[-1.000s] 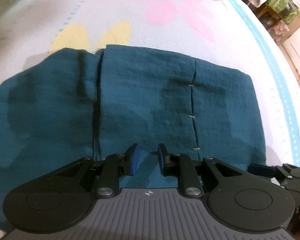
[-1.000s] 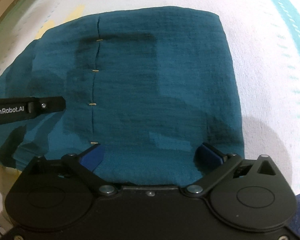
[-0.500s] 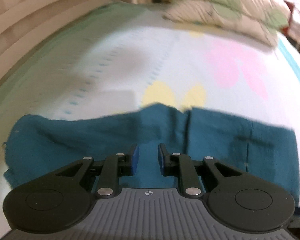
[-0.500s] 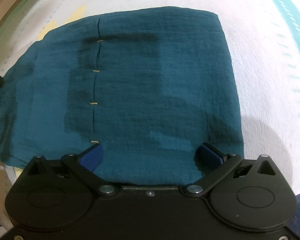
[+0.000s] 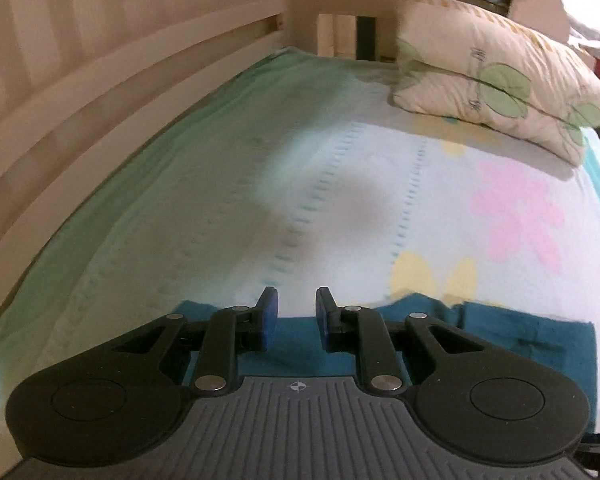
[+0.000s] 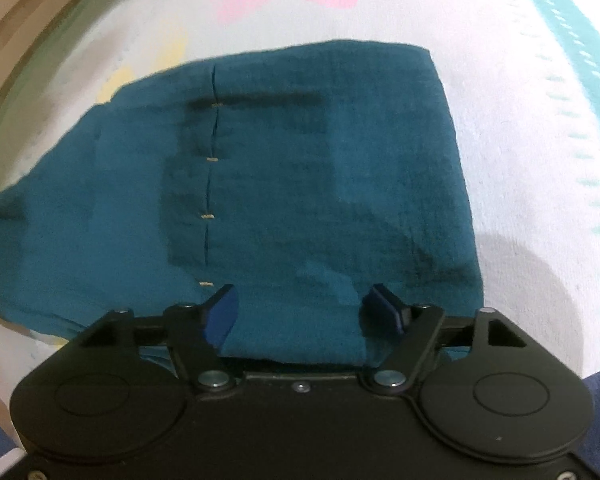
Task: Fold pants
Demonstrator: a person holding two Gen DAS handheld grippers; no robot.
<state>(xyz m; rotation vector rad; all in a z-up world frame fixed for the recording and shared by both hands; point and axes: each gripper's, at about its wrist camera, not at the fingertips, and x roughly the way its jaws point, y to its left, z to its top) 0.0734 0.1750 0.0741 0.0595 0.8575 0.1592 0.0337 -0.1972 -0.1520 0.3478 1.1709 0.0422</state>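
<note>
The teal pants [image 6: 300, 184] lie folded flat on the bed sheet, with a seam of small tan stitches [image 6: 209, 216] running down the left part. My right gripper [image 6: 305, 308] is open wide and empty, its blue pads over the near edge of the pants. In the left wrist view only a strip of the pants [image 5: 500, 336] shows at the bottom. My left gripper [image 5: 297, 312] is open with a narrow gap and empty, raised over the far edge of the cloth.
The bed sheet [image 5: 340, 184] is white and green with pink and yellow flowers. A wooden bed rail [image 5: 132, 64] runs along the left. A leaf-print pillow [image 5: 500, 80] lies at the head of the bed.
My left gripper has lifted and tilted up away from the pants, so its view now shows the bed and pillow. My right gripper has drawn back slightly and stays open.
</note>
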